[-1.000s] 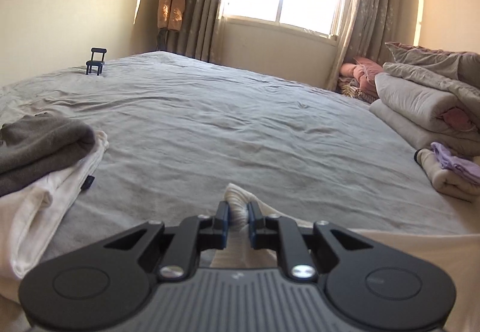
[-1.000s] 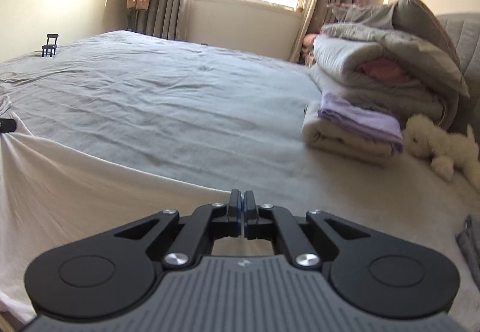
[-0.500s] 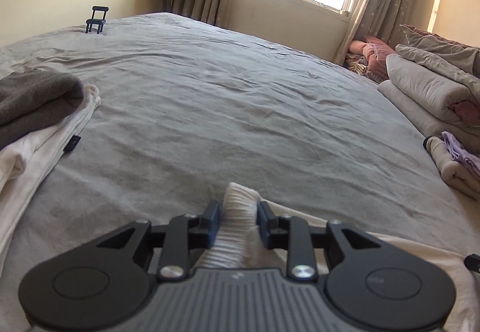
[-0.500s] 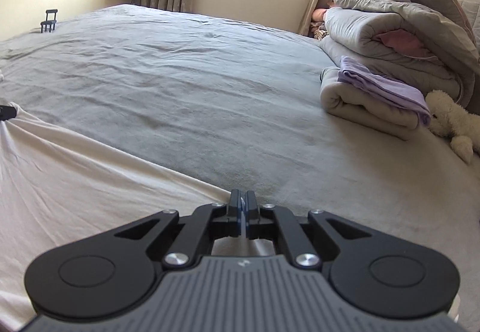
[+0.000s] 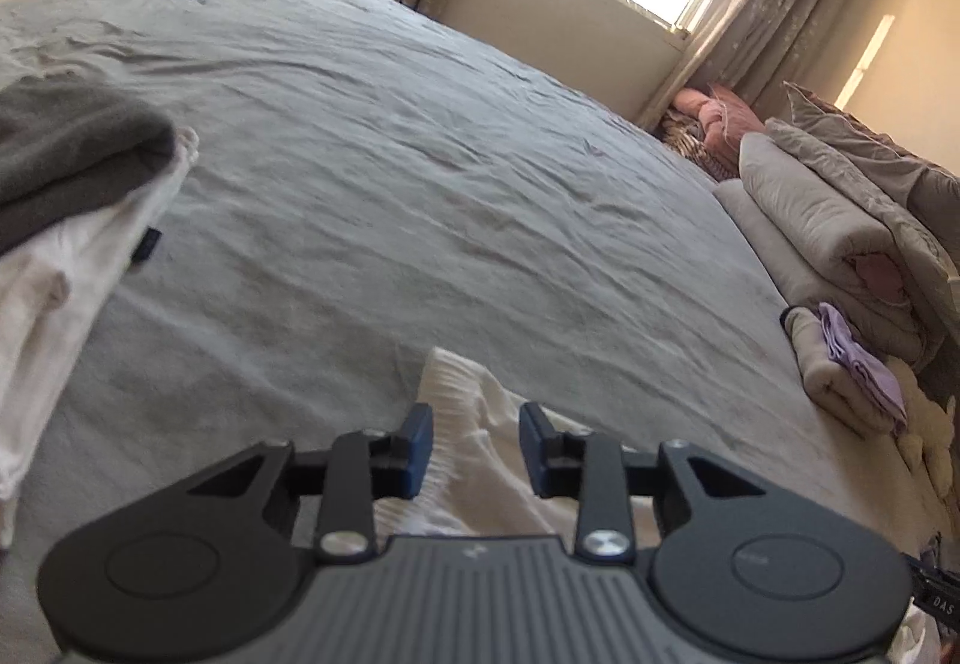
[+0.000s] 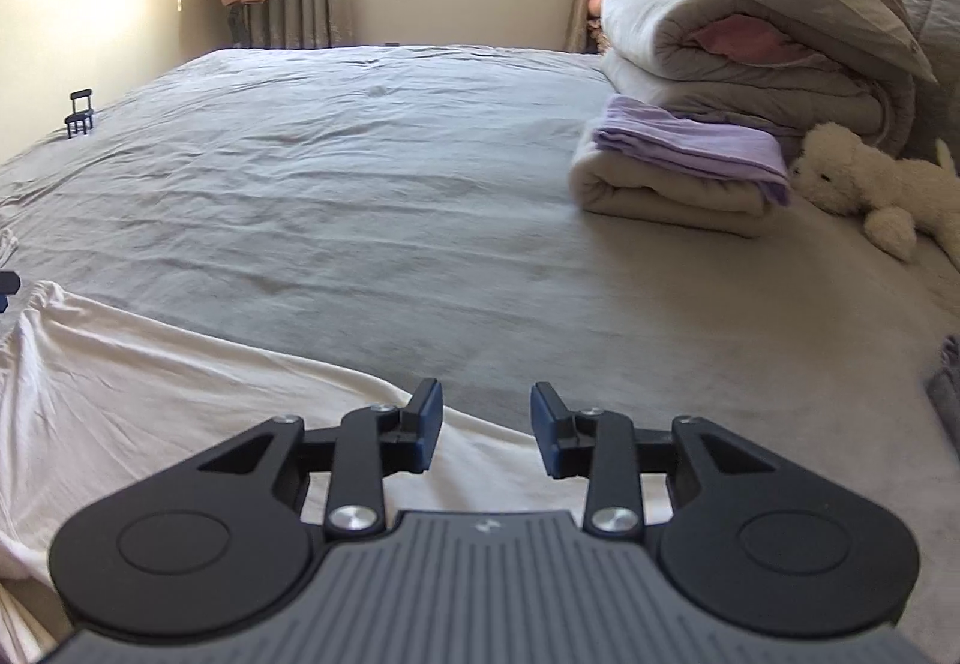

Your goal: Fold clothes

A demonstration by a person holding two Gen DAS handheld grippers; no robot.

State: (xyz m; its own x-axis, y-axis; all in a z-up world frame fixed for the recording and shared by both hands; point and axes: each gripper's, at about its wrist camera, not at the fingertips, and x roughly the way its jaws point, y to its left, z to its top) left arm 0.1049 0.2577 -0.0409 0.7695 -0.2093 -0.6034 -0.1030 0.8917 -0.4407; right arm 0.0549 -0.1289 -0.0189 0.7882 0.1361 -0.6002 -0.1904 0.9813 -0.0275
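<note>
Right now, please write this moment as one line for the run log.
step: laying white garment flat on bed | left claw: open, ribbed hem between pads | right claw: open, jaws just opened, nothing held

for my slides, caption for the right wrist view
Open right tongs over the edge of a white garment spread on a grey bed.

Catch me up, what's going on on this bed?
A person with two handheld grippers is folding a cream garment on the grey bed. The right gripper has just been opening, nothing between its jaws. The left gripper is open around the ribbed hem, pads not pressing.
</note>
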